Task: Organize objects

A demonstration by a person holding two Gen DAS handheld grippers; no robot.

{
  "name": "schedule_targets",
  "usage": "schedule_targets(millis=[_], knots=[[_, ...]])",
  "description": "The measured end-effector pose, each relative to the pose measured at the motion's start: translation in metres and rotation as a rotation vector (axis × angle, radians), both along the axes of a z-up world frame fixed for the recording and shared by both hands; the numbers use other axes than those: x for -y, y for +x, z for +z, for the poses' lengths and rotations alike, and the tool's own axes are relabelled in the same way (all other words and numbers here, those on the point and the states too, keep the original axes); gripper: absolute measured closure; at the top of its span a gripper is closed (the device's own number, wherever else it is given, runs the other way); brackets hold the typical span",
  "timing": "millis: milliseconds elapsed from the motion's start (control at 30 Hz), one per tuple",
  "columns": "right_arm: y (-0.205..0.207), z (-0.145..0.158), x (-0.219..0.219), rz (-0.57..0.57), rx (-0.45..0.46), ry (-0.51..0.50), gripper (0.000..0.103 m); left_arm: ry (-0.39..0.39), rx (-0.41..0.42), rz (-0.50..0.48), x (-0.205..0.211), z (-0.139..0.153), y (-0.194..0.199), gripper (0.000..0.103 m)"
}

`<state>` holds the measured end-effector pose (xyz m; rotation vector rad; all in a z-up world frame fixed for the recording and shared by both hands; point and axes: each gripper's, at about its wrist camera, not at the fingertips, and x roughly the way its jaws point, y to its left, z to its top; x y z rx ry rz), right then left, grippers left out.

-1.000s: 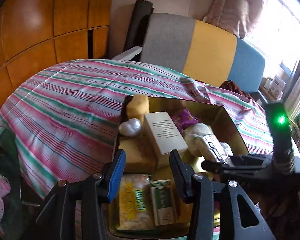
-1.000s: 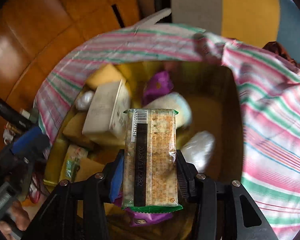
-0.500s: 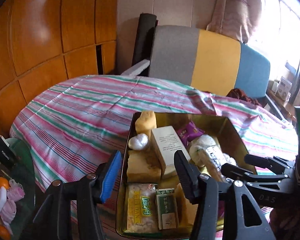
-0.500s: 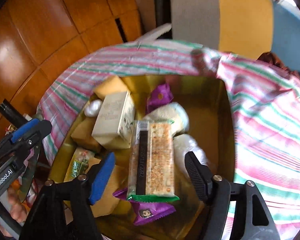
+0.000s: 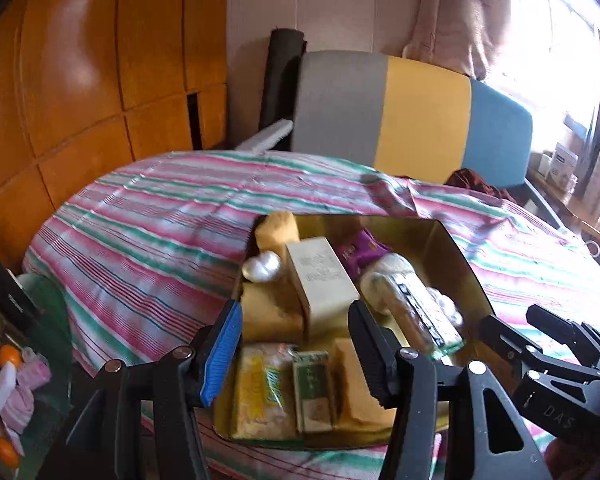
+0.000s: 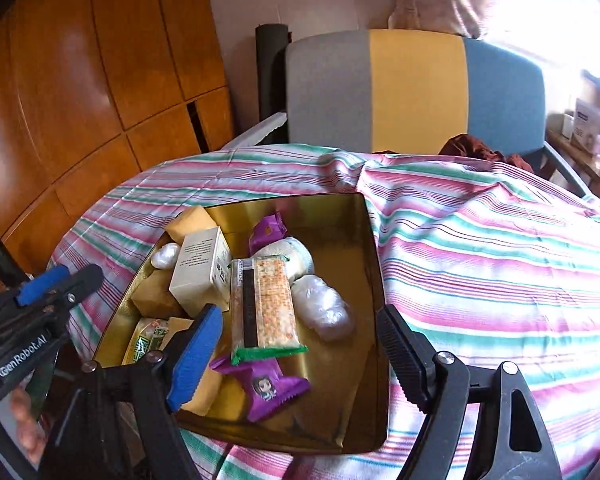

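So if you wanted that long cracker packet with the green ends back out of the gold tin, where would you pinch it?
Probably across its two long edges near the middle, coming straight down from above. The clear cracker packet with green ends lies flat on top of the pile in the gold tin, long sides exposed, narrow enough for the open right gripper.

A second ago the right gripper was clamped on the long clear-wrapped cracker packet with green ends; its jaws now stand wide apart, drawn back toward the near edge of the gold metal tray. The packet lies in the tray's middle, apparently resting on the purple snack pouch. The left gripper has also pulled back and risen.
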<state>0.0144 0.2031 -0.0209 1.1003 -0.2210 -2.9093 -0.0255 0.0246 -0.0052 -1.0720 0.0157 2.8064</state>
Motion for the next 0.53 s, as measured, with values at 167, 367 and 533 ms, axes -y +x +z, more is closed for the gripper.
schedule_targets(millis=[167, 367, 533], knots=[[0.0048, -0.003, -0.0007, -0.005, 0.007, -0.005, 0.021, 0.005, -0.002, -0.012, -0.005, -0.0048, 0.0048, 0.047], [0.0048, -0.0072, 0.0034, -0.001, 0.014, 0.002, 0.021, 0.024, -0.038, -0.004, 0.0002, -0.0022, 0.004, 0.048], [0.0031, -0.0092, 0.0086, 0.011, 0.022, 0.007, 0.021, 0.021, -0.046, 0.001, 0.0031, 0.0002, 0.001, 0.048]])
